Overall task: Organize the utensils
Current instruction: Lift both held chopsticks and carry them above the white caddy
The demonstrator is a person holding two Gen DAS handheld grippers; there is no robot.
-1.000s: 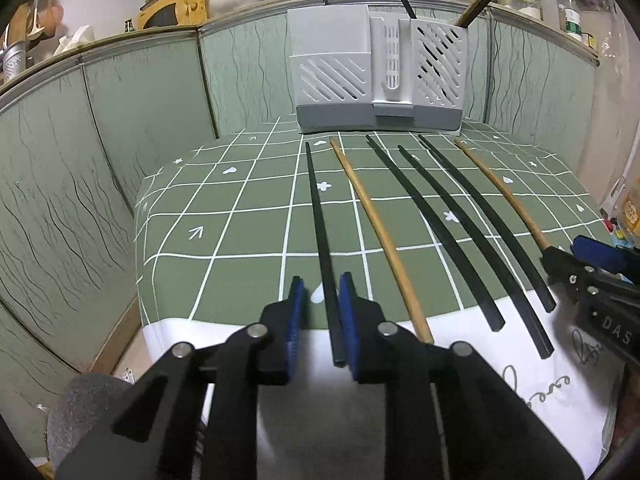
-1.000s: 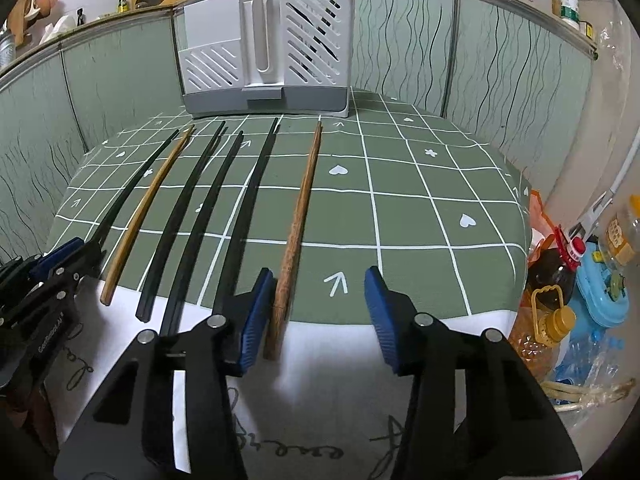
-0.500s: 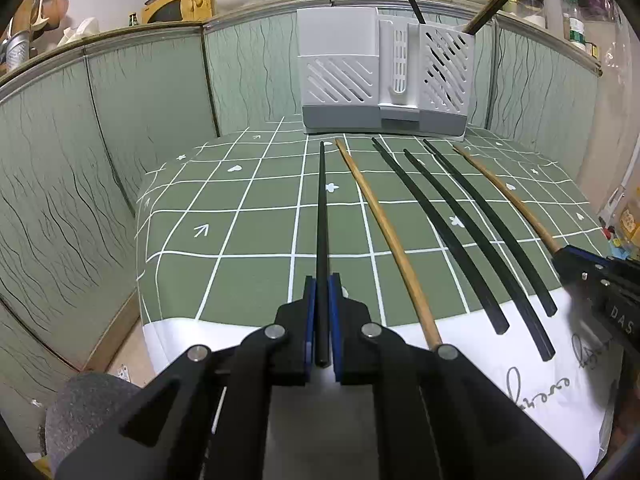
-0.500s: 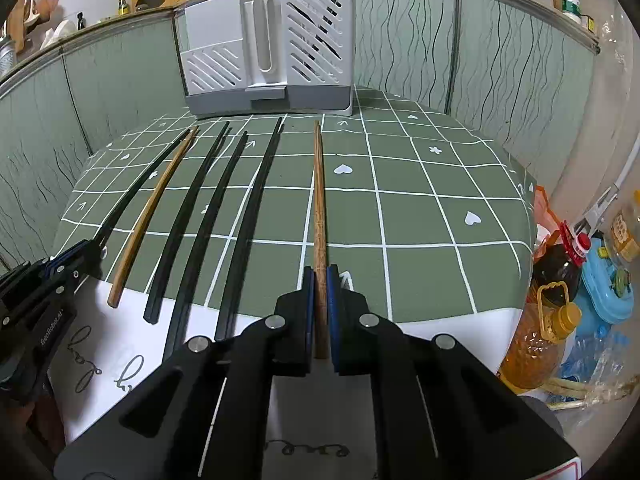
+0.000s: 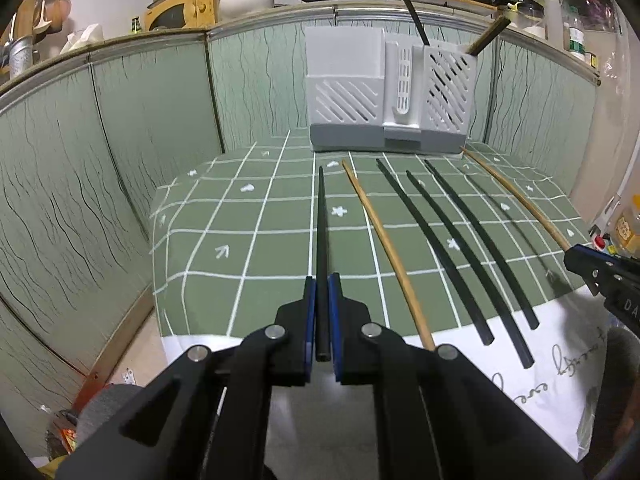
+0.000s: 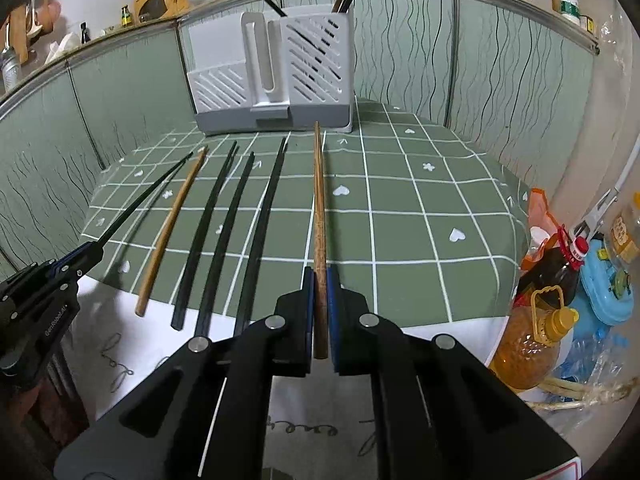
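My left gripper (image 5: pixel 321 280) is shut on a black chopstick (image 5: pixel 321 232) and holds it lifted, pointing at the white and grey utensil holder (image 5: pixel 386 92). My right gripper (image 6: pixel 320 274) is shut on a brown wooden chopstick (image 6: pixel 319 200), also lifted and pointing at the holder (image 6: pixel 276 72). On the green checked tablecloth (image 5: pixel 260 248) lie a light wooden chopstick (image 5: pixel 384 240) and three black chopsticks (image 5: pixel 436 248). The holder's right compartment has chopsticks (image 5: pixel 416 20) standing in it. The right gripper also shows at the right edge of the left wrist view (image 5: pixel 576 256).
Green panelled walls enclose the table at the back and left. An oil bottle (image 6: pixel 532 344) and a blue container (image 6: pixel 604 284) stand off the table's right side. A white printed cloth (image 5: pixel 520 376) hangs over the front edge.
Both grippers closed on their chopsticks about half a second ago. Since then both have lifted the chopsticks off the cloth and moved closer to the holder.
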